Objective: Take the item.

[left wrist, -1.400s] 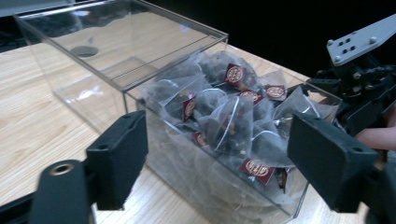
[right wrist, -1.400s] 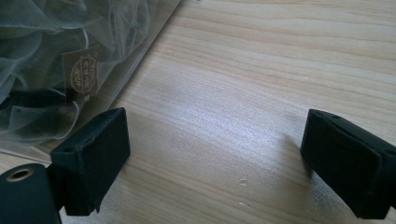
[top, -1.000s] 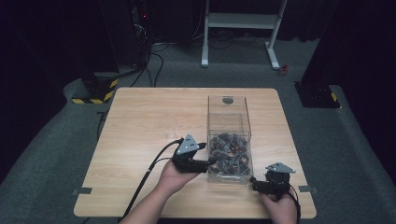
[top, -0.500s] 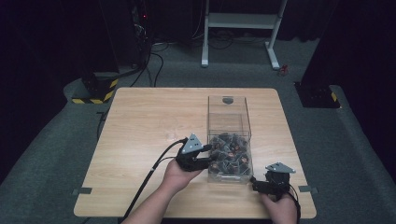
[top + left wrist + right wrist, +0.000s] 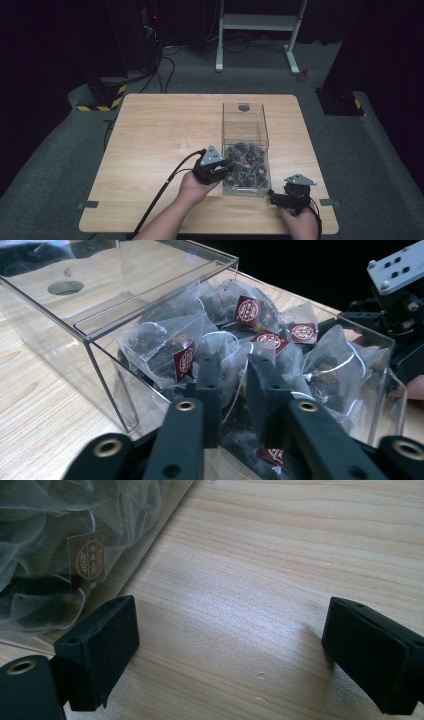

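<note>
A clear plastic box (image 5: 243, 112) stands on the wooden table (image 5: 160, 130), its near end heaped with tea bags (image 5: 246, 167) in mesh sachets with dark red labels. My left gripper (image 5: 231, 167) reaches in over the box's left wall. In the left gripper view (image 5: 234, 362) its jaws have just been closing and now pinch one sachet of the tea bags (image 5: 260, 315) inside the box (image 5: 125, 280). My right gripper (image 5: 290, 194) rests on the table by the box's near right corner. It stands open (image 5: 231, 617) over bare wood, with the box (image 5: 150, 540) to its left.
A black cable (image 5: 165, 187) trails from the left gripper toward the table's near edge. The far half of the box holds nothing. On the floor behind the table stand a white frame (image 5: 257, 25) and a yellow-and-black striped foot (image 5: 107, 97).
The left gripper has shifted right, further into the box among the tea bags, and its jaws have drawn closer together. The right gripper has stayed where it was.
</note>
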### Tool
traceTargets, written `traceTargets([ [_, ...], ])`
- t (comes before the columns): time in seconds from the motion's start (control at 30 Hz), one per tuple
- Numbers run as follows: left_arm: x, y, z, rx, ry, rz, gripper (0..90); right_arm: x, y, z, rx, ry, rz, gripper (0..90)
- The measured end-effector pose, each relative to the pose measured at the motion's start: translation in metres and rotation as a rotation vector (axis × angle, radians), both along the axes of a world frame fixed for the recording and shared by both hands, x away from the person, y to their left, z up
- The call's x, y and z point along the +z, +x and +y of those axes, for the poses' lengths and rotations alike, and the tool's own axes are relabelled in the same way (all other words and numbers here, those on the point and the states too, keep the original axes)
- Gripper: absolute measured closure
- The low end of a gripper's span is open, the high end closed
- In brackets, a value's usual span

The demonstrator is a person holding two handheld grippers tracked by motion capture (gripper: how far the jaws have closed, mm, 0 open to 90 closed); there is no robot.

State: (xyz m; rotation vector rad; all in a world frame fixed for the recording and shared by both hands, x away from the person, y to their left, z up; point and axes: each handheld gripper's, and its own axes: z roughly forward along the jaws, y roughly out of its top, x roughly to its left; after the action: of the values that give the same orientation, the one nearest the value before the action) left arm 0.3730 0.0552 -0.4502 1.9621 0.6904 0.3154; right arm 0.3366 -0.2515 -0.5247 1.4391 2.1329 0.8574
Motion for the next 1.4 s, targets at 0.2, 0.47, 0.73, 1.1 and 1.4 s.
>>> traceTargets([
  [0.2, -0.001, -0.001, -0.001, -0.004, 0.007, -0.006, 85.1, 0.000, 0.000, 0.000, 0.000, 0.000, 0.000, 7.9],
  [0.47, -0.002, -0.002, -0.001, -0.004, 0.013, -0.017, 89.9, 0.000, 0.000, 0.000, 0.001, 0.000, 0.000, 7.9],
  [0.73, 0.001, -0.004, 0.002, -0.005, -0.010, -0.023, 90.0, 0.000, 0.000, 0.000, 0.001, 0.000, 0.000, 7.9],
  [1.1, 0.004, -0.006, 0.006, -0.008, -0.039, -0.040, 90.0, 0.000, 0.000, 0.000, 0.001, 0.000, 0.000, 7.9],
  [1.4, 0.009, -0.009, 0.009, 0.004, -0.087, -0.052, 90.0, 0.000, 0.000, 0.000, 0.001, 0.000, 0.000, 7.9],
])
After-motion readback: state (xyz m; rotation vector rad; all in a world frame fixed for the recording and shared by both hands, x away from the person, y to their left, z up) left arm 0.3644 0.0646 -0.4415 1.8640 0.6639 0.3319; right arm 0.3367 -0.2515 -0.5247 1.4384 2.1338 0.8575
